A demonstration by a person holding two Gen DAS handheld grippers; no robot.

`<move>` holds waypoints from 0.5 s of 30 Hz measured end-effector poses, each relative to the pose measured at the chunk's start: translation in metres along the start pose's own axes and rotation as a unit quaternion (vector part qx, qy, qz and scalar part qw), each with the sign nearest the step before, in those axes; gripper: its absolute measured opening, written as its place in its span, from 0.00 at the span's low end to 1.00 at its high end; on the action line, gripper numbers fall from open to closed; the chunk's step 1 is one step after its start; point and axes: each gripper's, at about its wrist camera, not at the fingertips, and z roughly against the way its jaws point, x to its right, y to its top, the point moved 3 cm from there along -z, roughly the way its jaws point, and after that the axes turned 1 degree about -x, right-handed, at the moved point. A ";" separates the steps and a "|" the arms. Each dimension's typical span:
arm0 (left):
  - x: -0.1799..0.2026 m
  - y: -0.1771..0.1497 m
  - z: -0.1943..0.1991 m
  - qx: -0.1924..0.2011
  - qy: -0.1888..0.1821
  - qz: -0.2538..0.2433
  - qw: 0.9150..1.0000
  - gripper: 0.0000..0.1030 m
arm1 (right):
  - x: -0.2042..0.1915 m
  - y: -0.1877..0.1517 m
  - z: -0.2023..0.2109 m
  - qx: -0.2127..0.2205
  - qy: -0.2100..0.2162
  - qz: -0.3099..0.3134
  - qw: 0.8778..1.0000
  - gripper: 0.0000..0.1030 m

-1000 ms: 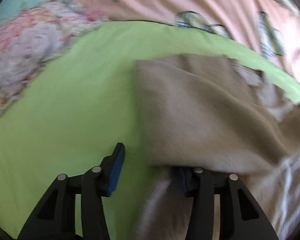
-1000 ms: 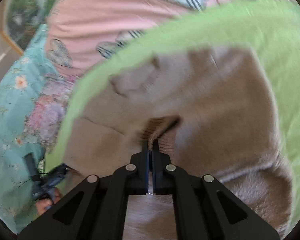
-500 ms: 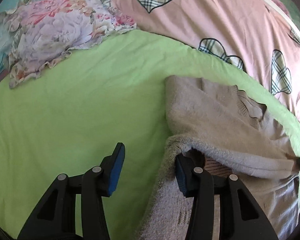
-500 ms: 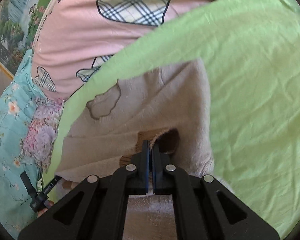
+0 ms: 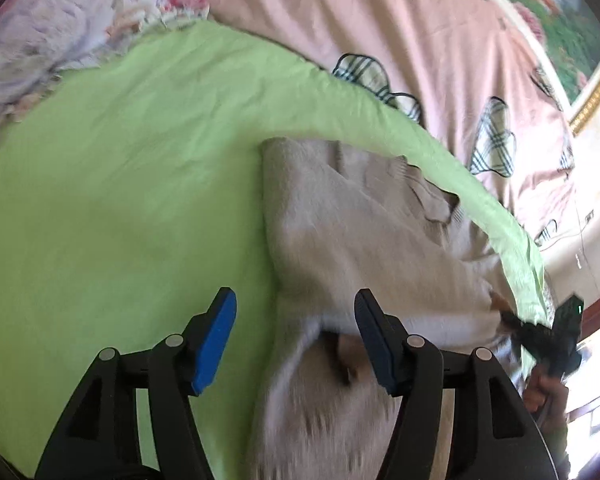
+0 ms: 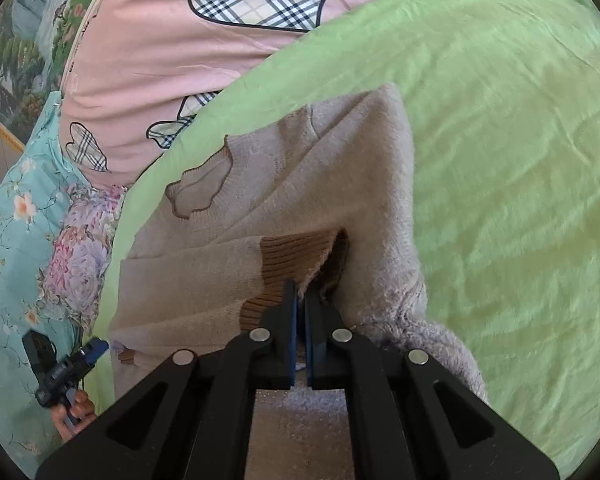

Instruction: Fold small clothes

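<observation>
A small beige knitted sweater (image 5: 364, 240) with brown ribbed trim lies folded on a green sheet (image 5: 120, 208). It also shows in the right wrist view (image 6: 300, 184). My left gripper (image 5: 294, 340) is open, its jaws wide apart at the sweater's near left edge, holding nothing. My right gripper (image 6: 300, 304) is shut on the sweater's brown ribbed cuff (image 6: 296, 258), holding a fold of fabric up. The left gripper is also seen small at the lower left of the right wrist view (image 6: 66, 368).
A pink cover with plaid hearts (image 6: 204, 40) lies beyond the green sheet (image 6: 500, 140). A floral quilt (image 6: 28, 216) lies beside it. A framed picture (image 5: 560, 20) hangs on the wall at the back.
The left gripper has let go of the sweater edge and drawn back, open. The right gripper stays shut on the cuff and has lowered the fold onto the sweater.
</observation>
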 end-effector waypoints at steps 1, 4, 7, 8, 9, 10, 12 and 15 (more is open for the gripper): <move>-0.001 0.006 -0.009 -0.008 0.000 0.002 1.000 0.60 | -0.001 0.000 -0.001 -0.001 0.000 -0.002 1.000 0.04; -0.005 0.021 -0.045 -0.058 -0.001 0.009 0.998 0.58 | -0.004 -0.003 -0.002 -0.003 -0.001 0.000 1.000 0.04; 0.003 0.029 -0.057 -0.038 0.010 -0.028 0.999 0.07 | -0.004 -0.004 -0.004 -0.005 -0.005 0.003 1.000 0.04; 0.005 0.030 -0.053 -0.015 0.024 -0.032 0.999 0.06 | -0.005 -0.003 -0.005 -0.005 -0.007 0.007 1.000 0.04; 0.007 0.031 -0.047 0.010 0.030 -0.037 0.999 0.05 | -0.008 -0.003 -0.005 -0.004 -0.009 0.019 1.000 0.04; 0.010 0.031 -0.038 0.036 0.032 -0.045 0.998 0.05 | -0.015 -0.001 -0.002 0.003 -0.009 0.034 0.999 0.04; 0.015 0.028 -0.024 0.078 0.040 -0.060 0.994 0.05 | -0.033 0.005 0.014 0.041 0.005 0.076 0.996 0.04; 0.014 0.022 -0.036 0.064 0.069 -0.076 0.993 0.05 | -0.047 0.009 0.021 0.056 -0.007 0.116 0.992 0.03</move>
